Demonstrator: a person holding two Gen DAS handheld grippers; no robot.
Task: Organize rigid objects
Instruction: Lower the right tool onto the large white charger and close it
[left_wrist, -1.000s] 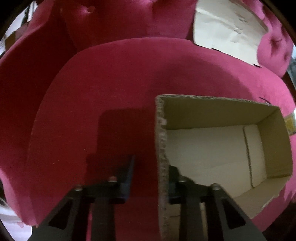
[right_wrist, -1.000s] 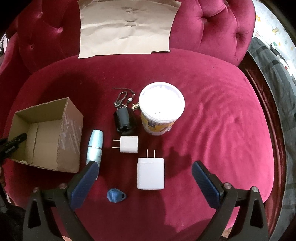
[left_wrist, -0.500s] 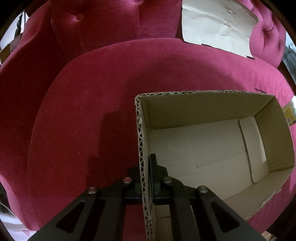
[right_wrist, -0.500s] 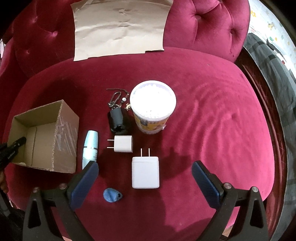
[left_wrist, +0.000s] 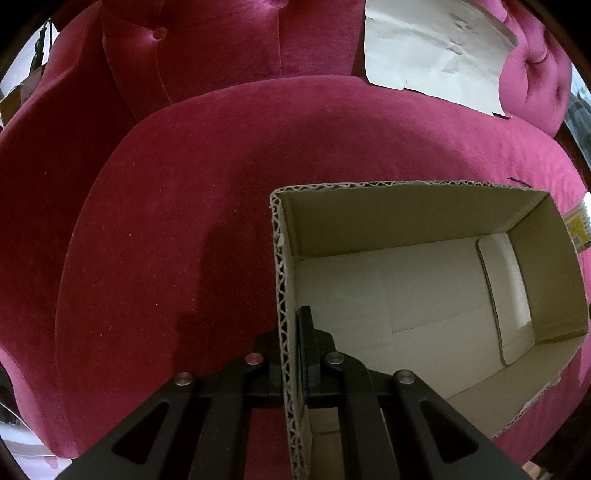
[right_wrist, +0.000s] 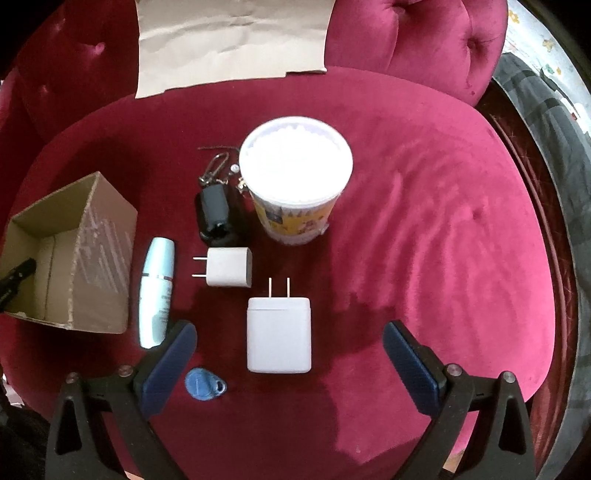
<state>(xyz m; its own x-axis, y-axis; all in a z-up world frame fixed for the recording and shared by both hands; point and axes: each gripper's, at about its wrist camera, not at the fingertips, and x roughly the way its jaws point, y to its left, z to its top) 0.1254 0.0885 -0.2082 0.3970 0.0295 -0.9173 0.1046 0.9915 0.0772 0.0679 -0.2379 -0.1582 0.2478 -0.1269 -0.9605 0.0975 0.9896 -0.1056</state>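
Red velvet seat cushion (right_wrist: 424, 229) fills both views under the grippers, with a creased sheet of brown paper (right_wrist: 232, 40) propped on the backrest at the far side. Cardboard box (left_wrist: 424, 295) sits open-topped on the cushion: left gripper (left_wrist: 291, 354) is clamped on its near-left wall, one finger outside, one inside, pads tight against the corrugated edge; box interior ahead and right of that gripper, nothing visible in it. From the right wrist view the same box is far left of the right gripper (right_wrist: 290, 350), whose jaws stand wide apart, nothing between the pads, hanging above the cushion. Directly between and just ahead of its fingers: large white charger (right_wrist: 279, 338), prongs pointing away. Further ahead: white-lidded tub (right_wrist: 295, 173), upright. Left of the left finger, beside the box: pale blue tube (right_wrist: 157, 291), lying lengthwise. Ahead-left of the large charger: small white charger (right_wrist: 229, 272), prongs toward the tube. Beyond that: black key fob with carabiner (right_wrist: 214, 210), just beside the tub. Smallest: blue tag (right_wrist: 203, 384), just inside the left finger, near the large charger's bottom corner.
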